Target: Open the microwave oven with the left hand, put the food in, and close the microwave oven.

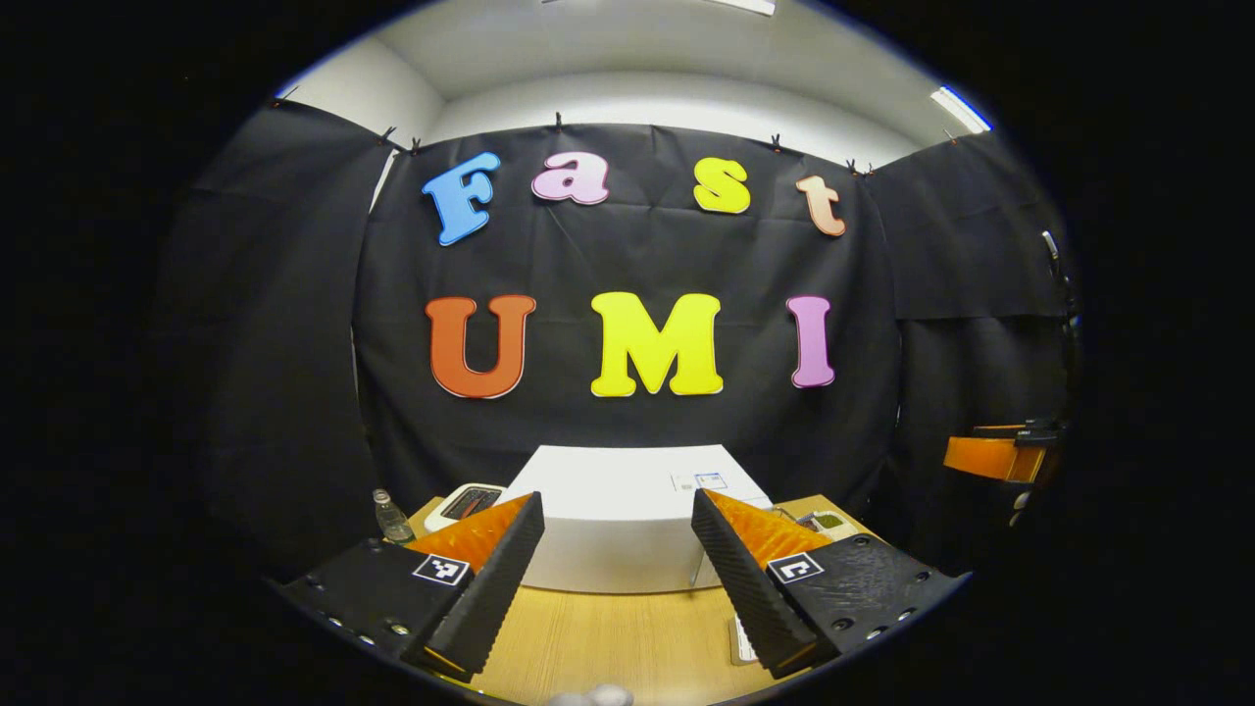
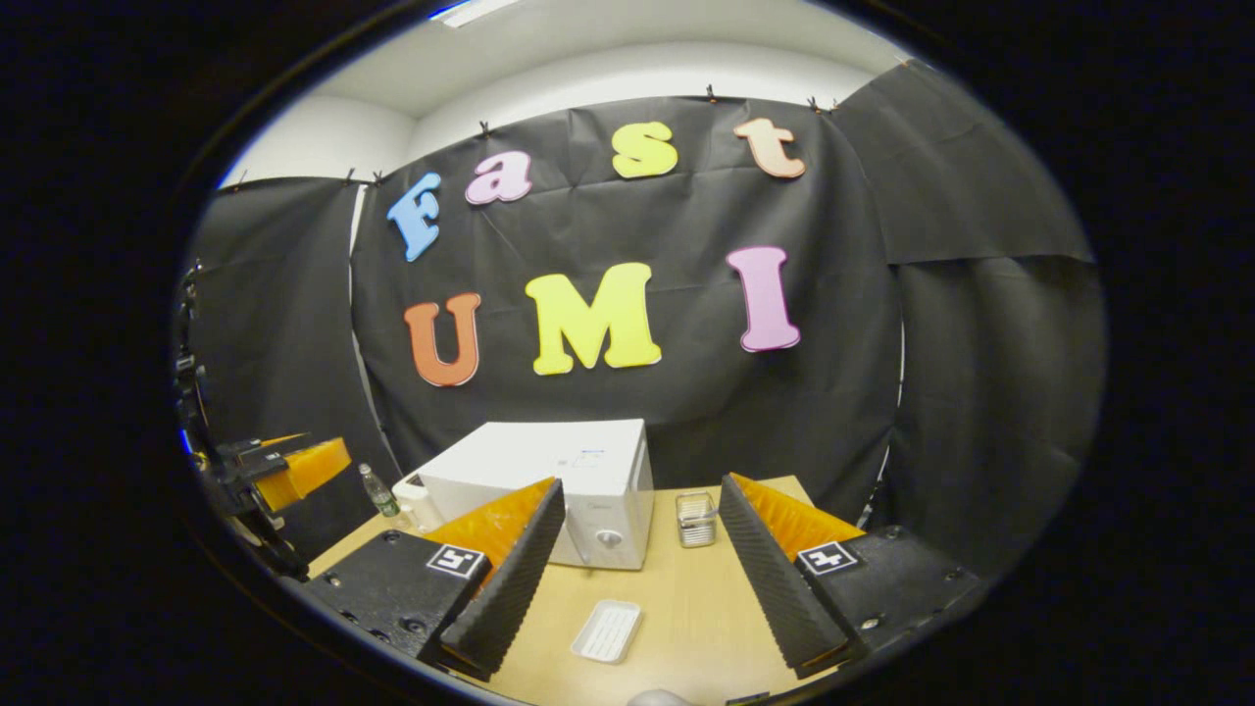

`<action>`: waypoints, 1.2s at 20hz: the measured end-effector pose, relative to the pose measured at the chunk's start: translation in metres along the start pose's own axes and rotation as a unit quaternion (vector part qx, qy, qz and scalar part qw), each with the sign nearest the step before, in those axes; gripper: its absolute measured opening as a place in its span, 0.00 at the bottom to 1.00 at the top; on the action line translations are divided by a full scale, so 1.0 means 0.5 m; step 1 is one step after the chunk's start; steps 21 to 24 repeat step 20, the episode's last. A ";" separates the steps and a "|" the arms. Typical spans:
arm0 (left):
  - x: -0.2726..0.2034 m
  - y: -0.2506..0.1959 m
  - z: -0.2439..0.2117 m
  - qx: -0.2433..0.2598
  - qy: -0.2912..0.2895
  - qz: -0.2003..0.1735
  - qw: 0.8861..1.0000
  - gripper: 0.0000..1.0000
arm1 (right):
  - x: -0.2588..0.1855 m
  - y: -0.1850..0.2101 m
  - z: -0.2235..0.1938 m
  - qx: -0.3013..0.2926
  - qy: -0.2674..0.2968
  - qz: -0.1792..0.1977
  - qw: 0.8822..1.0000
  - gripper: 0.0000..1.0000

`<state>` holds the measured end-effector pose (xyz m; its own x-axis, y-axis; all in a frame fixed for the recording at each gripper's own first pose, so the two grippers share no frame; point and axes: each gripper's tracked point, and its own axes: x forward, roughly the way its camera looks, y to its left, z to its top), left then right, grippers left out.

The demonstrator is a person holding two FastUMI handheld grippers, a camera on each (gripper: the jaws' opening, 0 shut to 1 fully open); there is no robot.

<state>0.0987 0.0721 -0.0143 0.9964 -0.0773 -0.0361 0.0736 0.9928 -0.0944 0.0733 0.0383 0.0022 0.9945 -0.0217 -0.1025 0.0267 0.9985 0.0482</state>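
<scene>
Microwave oven [image 2: 578,485] closed on table [image 2: 686,608], both hand-held grippers wide open, empty

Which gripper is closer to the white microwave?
Probably the left. The left gripper faces the microwave head-on, and the oven looms wide between its open fingers. The right gripper hangs farther back and to the oven's right, with bare table and a white tray between.

Staged recording booth, not real kitchen: black cloth walls [image 2: 863,324] clipped up under white ceiling [image 1: 627,59], wooden tabletop [image 2: 677,608] carrying white microwave [image 2: 574,490], small tray [image 2: 607,630], bottle [image 2: 377,492].
</scene>
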 end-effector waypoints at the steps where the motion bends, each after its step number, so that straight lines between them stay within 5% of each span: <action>1: -0.004 0.004 0.016 -0.004 -0.005 0.002 1.000 0.95 | 0.001 0.002 0.009 -0.002 -0.003 -0.002 1.000 0.92; 10: -0.044 0.034 0.077 0.004 -0.025 0.025 0.999 0.93 | -0.010 0.016 0.071 -0.021 -0.027 -0.004 0.999 0.92; 11: -0.048 0.036 0.081 0.006 -0.026 0.025 0.999 0.84 | -0.012 0.014 0.073 -0.020 -0.028 -0.003 0.999 0.92; 12: -0.051 0.035 0.082 0.005 -0.027 0.025 0.999 0.93 | -0.014 0.010 0.075 -0.020 -0.028 -0.005 0.999 0.92; 15: -0.057 0.026 0.082 0.004 -0.024 0.020 0.999 0.93 | -0.017 0.004 0.082 -0.022 -0.031 -0.006 0.999 0.92; 16: -0.059 0.023 0.082 0.004 -0.024 0.018 1.000 1.00 | -0.018 0.001 0.087 -0.022 -0.034 -0.009 0.999 0.92; 18: -0.060 0.022 0.076 0.003 -0.019 0.017 1.000 0.84 | -0.020 0.003 0.087 -0.017 -0.035 -0.008 0.999 0.92; 19: -0.058 0.021 0.074 0.003 -0.017 0.016 1.000 1.00 | -0.024 0.005 0.087 -0.015 -0.036 -0.007 0.999 0.92; 20: -0.058 0.022 0.072 0.003 -0.015 0.016 1.000 0.84 | -0.023 0.005 0.088 -0.017 -0.036 -0.007 0.999 0.92; 24: -0.058 0.022 0.072 0.003 -0.015 0.016 1.000 0.84 | -0.023 0.005 0.088 -0.017 -0.036 -0.007 0.999 0.92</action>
